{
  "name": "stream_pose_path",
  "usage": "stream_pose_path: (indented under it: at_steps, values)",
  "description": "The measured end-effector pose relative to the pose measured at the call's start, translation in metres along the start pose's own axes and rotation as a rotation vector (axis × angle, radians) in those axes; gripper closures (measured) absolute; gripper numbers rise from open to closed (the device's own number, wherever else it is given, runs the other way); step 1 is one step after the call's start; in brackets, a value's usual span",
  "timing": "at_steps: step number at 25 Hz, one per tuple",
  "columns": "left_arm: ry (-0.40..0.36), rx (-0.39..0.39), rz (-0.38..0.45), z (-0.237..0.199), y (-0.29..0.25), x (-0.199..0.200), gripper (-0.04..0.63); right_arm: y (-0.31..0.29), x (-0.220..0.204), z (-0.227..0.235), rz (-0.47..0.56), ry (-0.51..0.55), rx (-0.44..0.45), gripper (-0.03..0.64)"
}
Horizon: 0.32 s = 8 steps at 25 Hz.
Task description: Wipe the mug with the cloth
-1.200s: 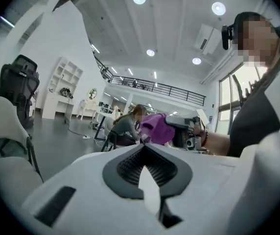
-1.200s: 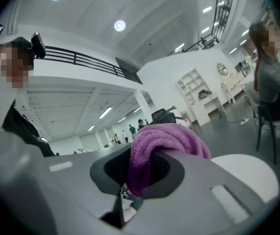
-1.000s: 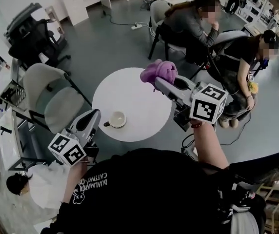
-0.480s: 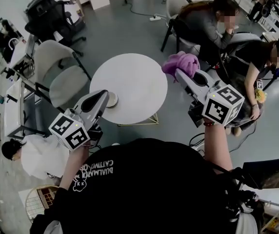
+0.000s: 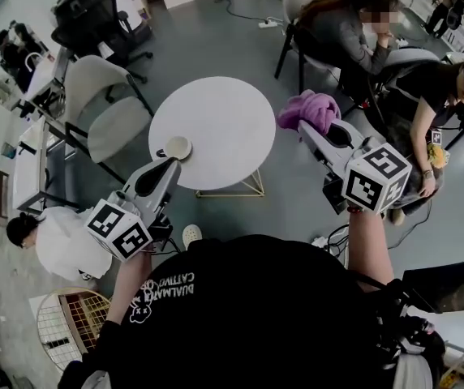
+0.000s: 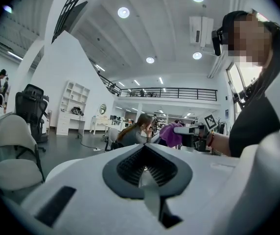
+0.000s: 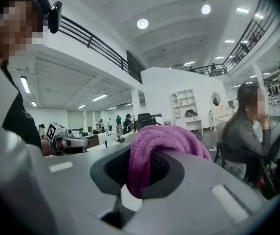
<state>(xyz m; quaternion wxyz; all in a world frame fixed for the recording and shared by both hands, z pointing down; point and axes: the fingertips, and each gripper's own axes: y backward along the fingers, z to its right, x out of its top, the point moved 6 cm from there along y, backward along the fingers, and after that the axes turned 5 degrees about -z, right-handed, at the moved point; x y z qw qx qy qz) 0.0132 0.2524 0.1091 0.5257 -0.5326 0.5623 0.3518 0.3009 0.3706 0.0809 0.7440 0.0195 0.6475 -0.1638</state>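
The small white mug (image 5: 177, 147) sits near the left edge of the round white table (image 5: 224, 112). The left gripper (image 5: 165, 165) is shut tight with nothing in it, and the mug is right in front of its tip. The right gripper (image 5: 307, 126) squeezes the fluffy purple cloth (image 5: 309, 108), past the table's right edge, far from the mug. I think the cloth must go left across the table.

A cream mug (image 5: 178, 147) stands upright at the rim of a round white table (image 5: 224, 116). A purple terry cloth (image 5: 309, 110), bunched into a soft wad, hangs pinched in the jaws of the right gripper (image 5: 305, 128), beyond the table's opposite side, well apart from the mug.
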Motion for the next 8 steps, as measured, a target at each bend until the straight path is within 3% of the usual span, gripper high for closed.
stream_pose_path:
  at_steps: [8]
  values:
    - [0.007,0.031,-0.002,0.034,0.016,-0.014,0.592,0.027,-0.017,-0.012,-0.034,0.023,0.014,0.580]
